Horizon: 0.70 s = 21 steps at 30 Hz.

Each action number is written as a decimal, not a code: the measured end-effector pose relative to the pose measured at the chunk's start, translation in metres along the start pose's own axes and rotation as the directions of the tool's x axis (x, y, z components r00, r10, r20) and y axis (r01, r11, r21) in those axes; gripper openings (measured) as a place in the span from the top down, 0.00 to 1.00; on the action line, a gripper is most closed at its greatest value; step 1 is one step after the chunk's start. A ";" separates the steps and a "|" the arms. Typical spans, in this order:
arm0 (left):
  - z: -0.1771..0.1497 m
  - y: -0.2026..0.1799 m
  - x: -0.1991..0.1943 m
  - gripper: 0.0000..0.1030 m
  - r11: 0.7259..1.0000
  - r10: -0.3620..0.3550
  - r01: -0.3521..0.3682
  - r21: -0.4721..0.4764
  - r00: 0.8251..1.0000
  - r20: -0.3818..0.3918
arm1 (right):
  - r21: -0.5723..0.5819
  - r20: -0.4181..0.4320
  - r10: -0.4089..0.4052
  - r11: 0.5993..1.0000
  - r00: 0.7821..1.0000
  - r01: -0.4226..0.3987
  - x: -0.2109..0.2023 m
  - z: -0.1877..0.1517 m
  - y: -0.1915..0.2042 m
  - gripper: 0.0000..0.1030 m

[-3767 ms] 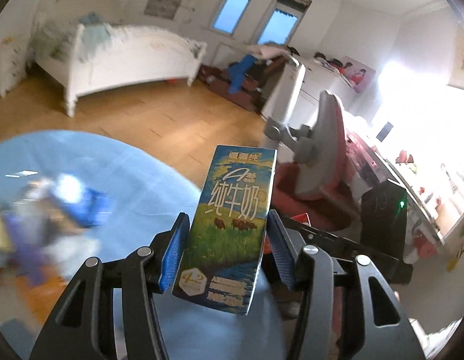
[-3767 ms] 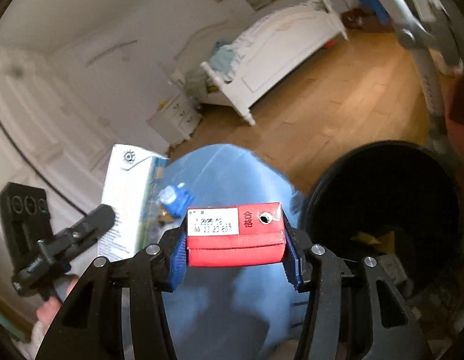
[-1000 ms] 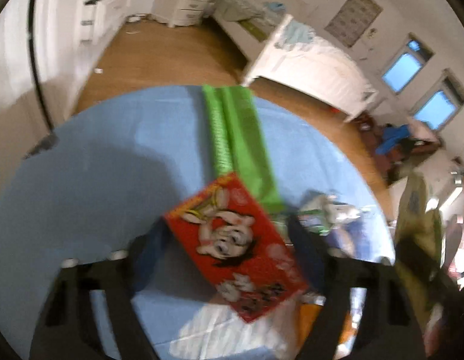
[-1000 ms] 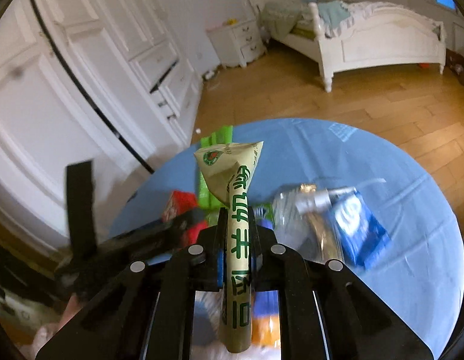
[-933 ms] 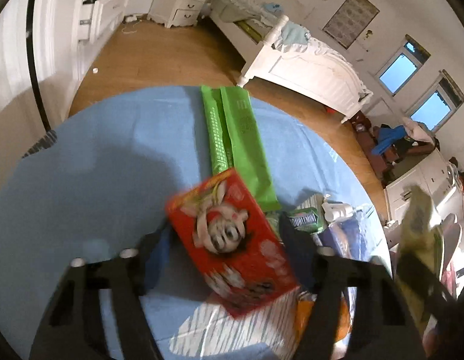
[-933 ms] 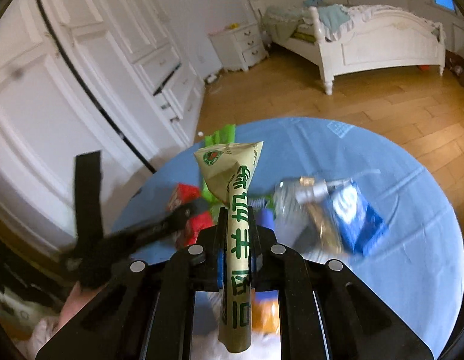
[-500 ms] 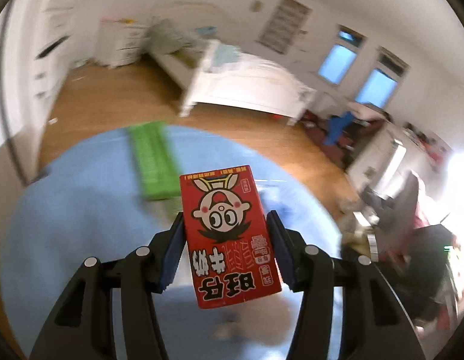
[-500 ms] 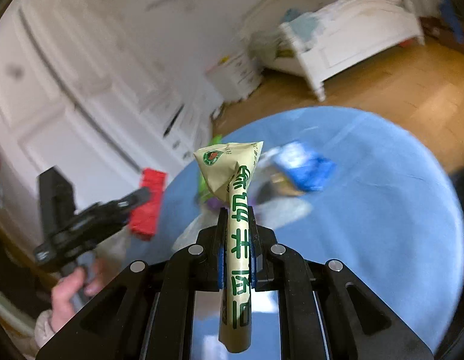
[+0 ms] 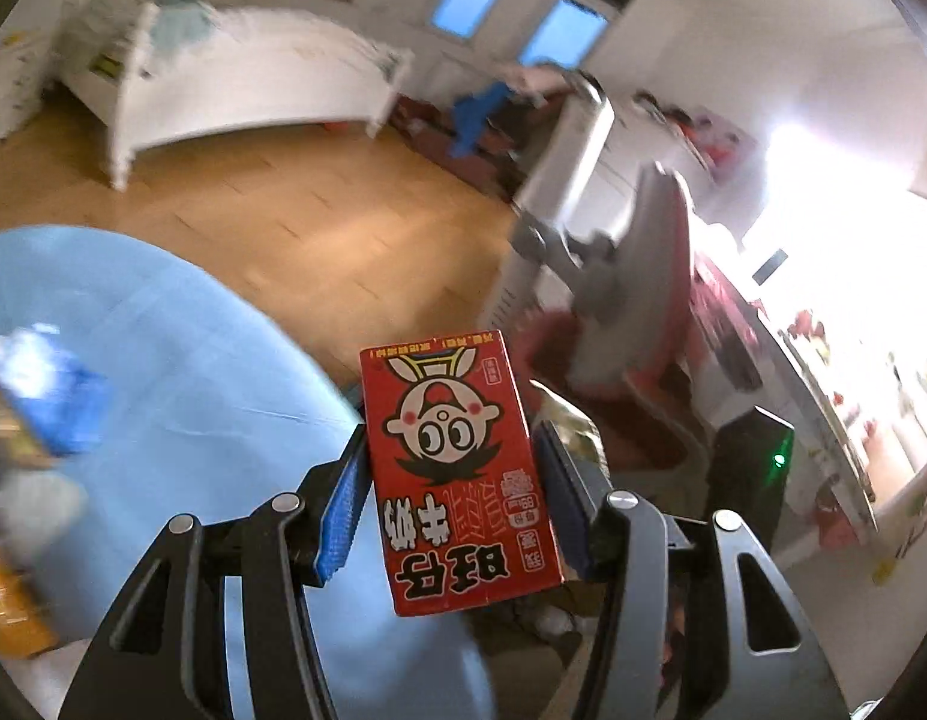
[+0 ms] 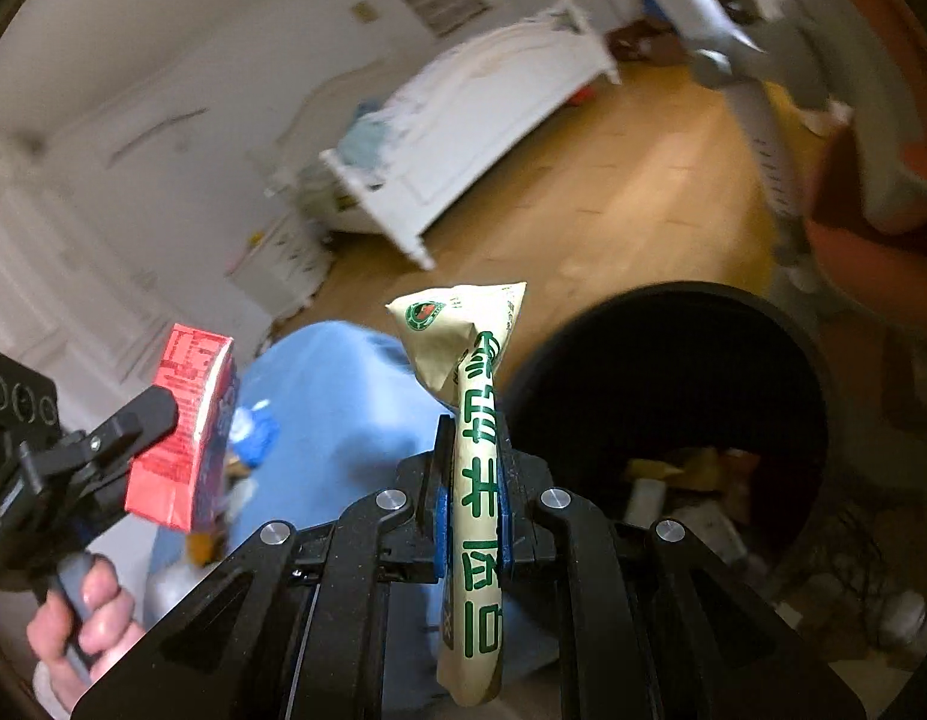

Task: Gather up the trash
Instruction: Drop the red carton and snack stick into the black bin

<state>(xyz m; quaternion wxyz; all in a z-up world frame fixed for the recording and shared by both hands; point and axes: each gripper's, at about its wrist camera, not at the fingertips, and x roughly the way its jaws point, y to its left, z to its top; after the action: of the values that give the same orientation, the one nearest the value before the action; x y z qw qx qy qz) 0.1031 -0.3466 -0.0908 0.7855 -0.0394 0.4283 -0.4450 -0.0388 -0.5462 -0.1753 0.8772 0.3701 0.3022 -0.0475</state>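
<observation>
Left wrist: left gripper (image 9: pixel 451 492) jaws had just closed in, pads pinching red milk carton (image 9: pixel 460 468) upside down, beyond the blue table (image 9: pixel 181 360) edge.
Right wrist: right gripper (image 10: pixel 472 483) jaws clamped tight on flattened beige pouch (image 10: pixel 472 438), beside black bin (image 10: pixel 673 408) holding trash.

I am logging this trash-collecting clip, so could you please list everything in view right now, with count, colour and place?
Red carton: one, red with cartoon face, between left gripper's pads.
Flattened pouch: one, beige with green print, clamped in right gripper.
Trash bin: one, black, on floor beside the table, litter inside.
Table: one, blue cover, blurred litter on it.
Bed: one, white, far wall.
Floor: wooden.
Chair: one, grey and red, right of left view.
Left gripper: black, blue pads.
Right gripper: black, shut.
Hand: one, gripping left handle.
</observation>
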 end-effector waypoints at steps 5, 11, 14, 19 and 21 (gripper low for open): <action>-0.006 -0.011 0.053 0.48 1.000 -0.017 0.018 0.009 0.996 -0.093 | 0.072 -0.015 -0.043 0.996 0.999 0.044 0.014 -0.002 -0.039 0.88; -0.010 -0.024 0.084 0.48 0.999 -0.016 0.020 0.031 0.990 -0.141 | 0.111 -0.034 -0.057 0.992 0.998 0.061 0.022 -0.002 -0.067 0.88; -0.012 -0.026 0.091 0.47 0.999 -0.016 0.023 0.045 0.987 -0.161 | 0.129 -0.048 -0.057 0.990 0.997 0.062 0.026 -0.001 -0.073 0.87; -0.013 -0.031 0.093 0.21 0.997 0.033 -0.021 0.080 0.987 -0.155 | 0.167 -0.044 -0.082 0.982 0.996 0.088 0.024 0.000 -0.083 0.33; -0.013 -0.032 0.085 0.18 0.996 0.043 -0.032 0.084 0.990 -0.138 | 0.168 -0.020 -0.095 0.981 0.995 0.097 0.018 0.000 -0.083 0.31</action>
<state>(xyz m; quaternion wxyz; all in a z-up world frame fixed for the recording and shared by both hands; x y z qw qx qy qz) 0.0930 -0.4242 -0.1393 0.7629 0.0318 0.4644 -0.4488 -0.0499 -0.6034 -0.2370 0.8374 0.4284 0.3200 -0.1130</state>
